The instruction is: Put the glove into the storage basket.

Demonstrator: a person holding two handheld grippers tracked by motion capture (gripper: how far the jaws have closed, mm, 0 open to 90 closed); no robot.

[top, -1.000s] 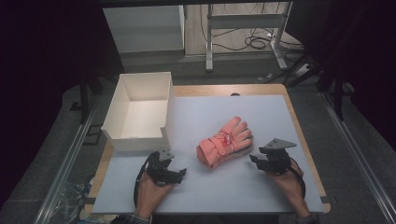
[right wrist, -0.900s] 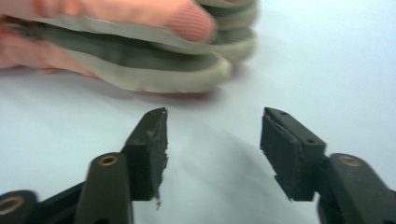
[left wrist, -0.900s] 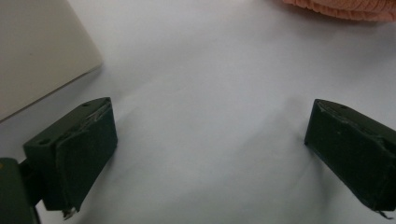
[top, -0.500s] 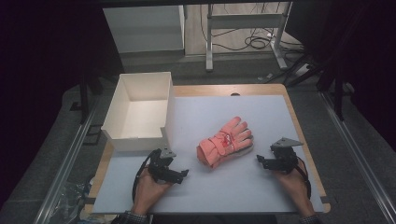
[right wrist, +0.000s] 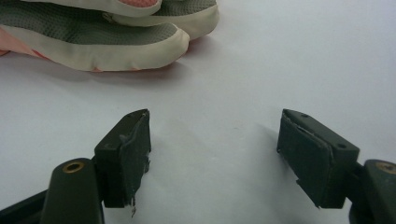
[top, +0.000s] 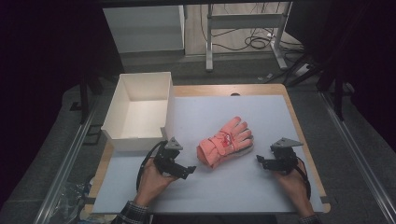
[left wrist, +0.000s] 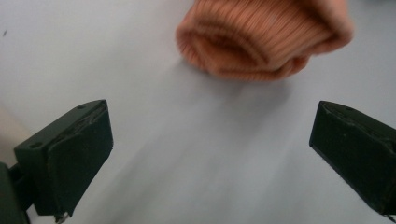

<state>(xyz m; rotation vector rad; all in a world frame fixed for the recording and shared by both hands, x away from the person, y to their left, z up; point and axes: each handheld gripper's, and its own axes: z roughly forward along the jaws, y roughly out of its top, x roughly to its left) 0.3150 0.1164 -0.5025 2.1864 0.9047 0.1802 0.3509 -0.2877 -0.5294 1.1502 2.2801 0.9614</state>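
A pink glove lies on the white table top, fingers pointing far right, knit cuff toward me. My left gripper rests low on the table just left of the cuff, jaws wide open and empty. My right gripper sits to the right of the glove, also open, with nothing between its jaws. In the right gripper view the glove's grey and cream fingers lie a short way beyond the jaws. Neither gripper touches the glove.
An open white box stands at the table's far left, close behind my left hand. The table's wooden rim runs along the right side. Metal frame legs and cables lie on the floor beyond the table.
Both grippers have crept inward toward the glove, the left one moving right and the right one moving left. The glove has not moved.
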